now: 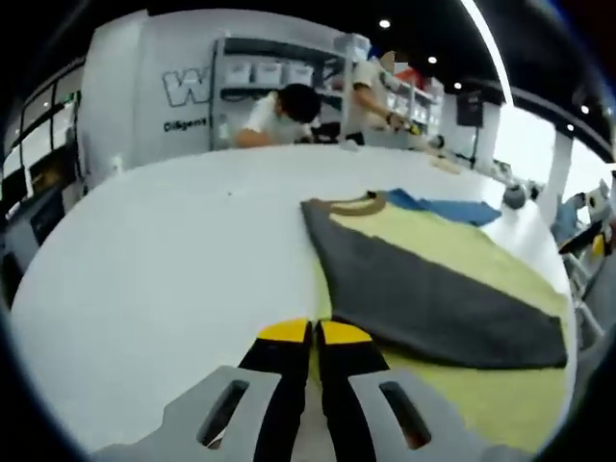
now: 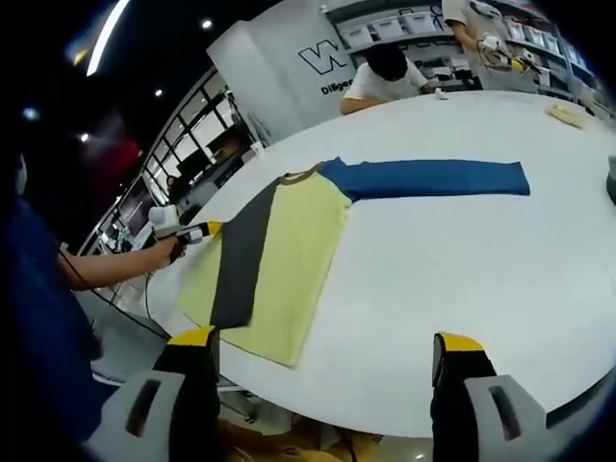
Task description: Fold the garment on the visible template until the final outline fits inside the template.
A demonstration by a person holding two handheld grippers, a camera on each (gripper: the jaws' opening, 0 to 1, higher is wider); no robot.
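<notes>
My left hand-held gripper [image 1: 314, 332] is clenched, tips together at the garment's [image 2: 279, 255] near edge w/ nothing clearly pinched. My right hand-held gripper [image 2: 327, 351] is released, jaws wide, above the white surface [image 2: 462, 260]. Garment lies flat, gray flap folded over yellow body, blue sleeve [image 2: 433, 178] stretched out.

A yellow garment [image 2: 289, 260], grey panel folded over, blue sleeve [image 2: 433, 179] outstretched, lies flat on the white table [image 2: 462, 279].

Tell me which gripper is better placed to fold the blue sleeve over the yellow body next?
Right, probably. The right gripper is open and looks straight at the blue sleeve, which lies stretched out on the white table. The left gripper is shut at the garment's far edge.
</notes>
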